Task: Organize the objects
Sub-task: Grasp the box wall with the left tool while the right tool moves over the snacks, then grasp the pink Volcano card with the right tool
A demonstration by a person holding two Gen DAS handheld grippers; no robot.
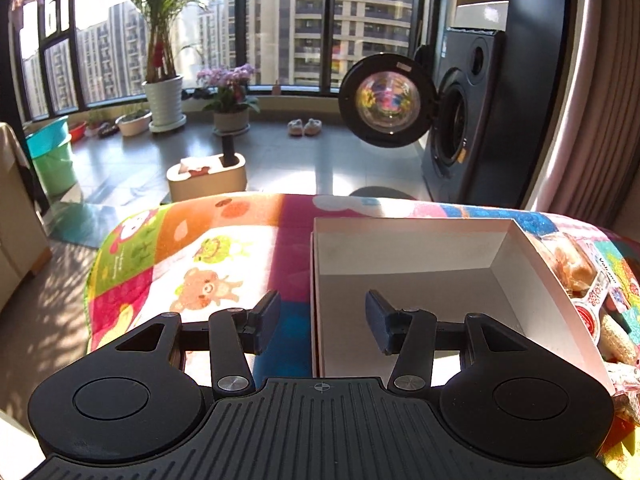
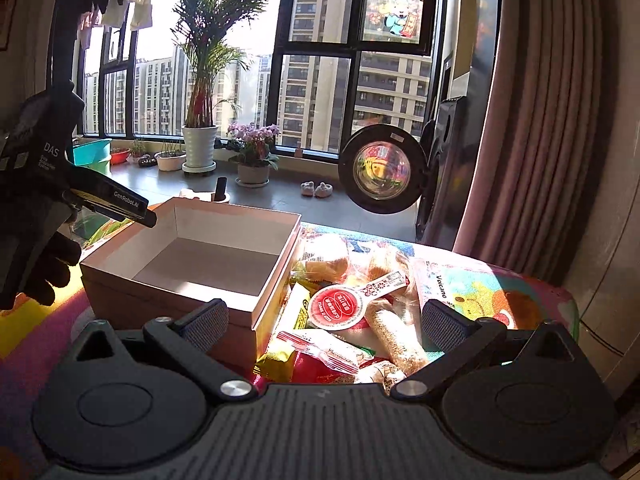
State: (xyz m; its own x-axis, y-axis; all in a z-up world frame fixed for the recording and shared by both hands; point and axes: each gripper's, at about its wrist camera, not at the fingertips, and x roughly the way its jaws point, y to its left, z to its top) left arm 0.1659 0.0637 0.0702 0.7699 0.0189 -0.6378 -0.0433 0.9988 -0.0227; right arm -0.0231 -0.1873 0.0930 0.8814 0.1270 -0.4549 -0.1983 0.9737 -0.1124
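Left tool [image 1: 322,322]: fingers spread apart, nothing between them; it hangs over the near-left corner of the box, left finger above the mat, right finger above the box interior. Seen from the right wrist view at far left, held by a gloved hand [image 2: 40,256].
Right tool [image 2: 322,320]: fingers set wide apart, holding nothing; poised over the snack pile, left finger above the near wall of the box.
Box [image 1: 500,248]: open cardboard box, white inside, pinkish-brown outside; its floor is bare. Stands on the mat, right of centre in the left wrist view.
Snack pile [image 2: 352,312]: wrapped snacks heaped just beside the right wall of the box, some touching it. Includes a round red-and-white label packet [image 2: 338,306], a clear sleeve of pale grainy bar [image 2: 394,340], a yellow packet [image 2: 298,310], a wrapped bun-like item [image 2: 326,264] at the far side, and a wrapper printed "Volcano" [image 2: 440,284].
Mat [image 1: 192,256]: bright cartoon-animal cover in patchwork colours, spread over the worktop and carrying the box and snacks.
Washing machine [image 1: 464,128]: dark front-loader at far right, its round door [image 1: 386,100] swung open.
Plants: tall palm in a white ribbed pot [image 1: 164,100]; pink-flowered plant [image 1: 230,84] just to its right, near the window.
Slippers [image 1: 305,127]: pale pair on the tiled floor, far centre.
Curtain [image 2: 532,120]: pink, pleated, along the right edge.
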